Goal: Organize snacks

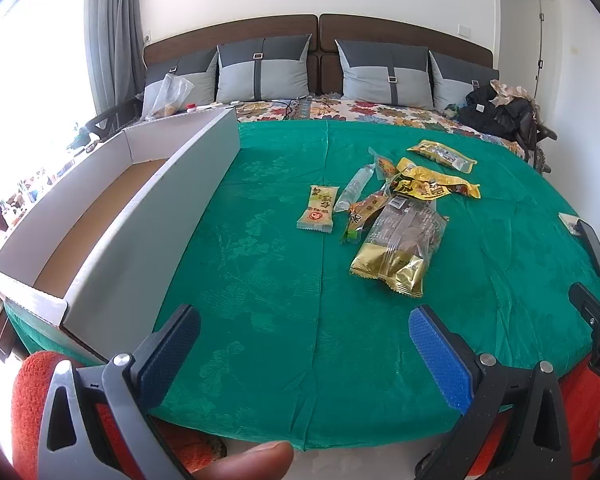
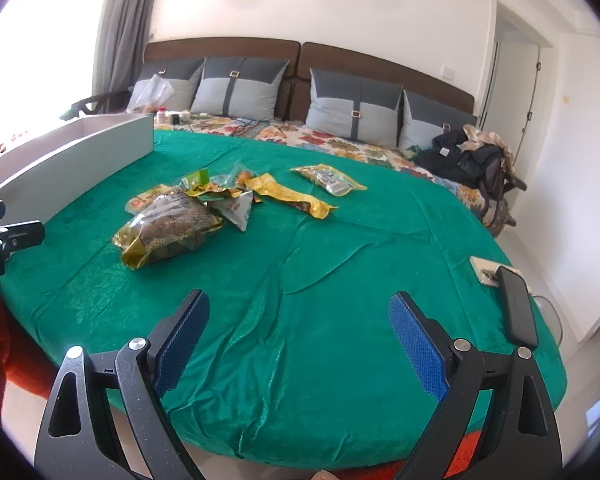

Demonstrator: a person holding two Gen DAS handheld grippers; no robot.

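Several snack packets lie in a loose pile on the green bedspread (image 1: 284,272). A large gold and brown bag (image 1: 398,242) lies nearest, also in the right wrist view (image 2: 168,228). A small green and orange bar (image 1: 318,208) lies left of the pile. Yellow packets (image 1: 440,186) and one apart at the back (image 1: 442,154) lie farther off. A long white cardboard box (image 1: 148,216) stands open and empty at the left. My left gripper (image 1: 304,336) is open and empty above the near edge. My right gripper (image 2: 300,320) is open and empty, right of the pile.
A black phone (image 2: 518,308) and a small white item (image 2: 485,270) lie at the bed's right edge. Grey pillows (image 1: 262,68) line the headboard. A black bag with clothes (image 1: 496,112) sits at the far right. A plastic bag (image 1: 168,94) and small items lie behind the box.
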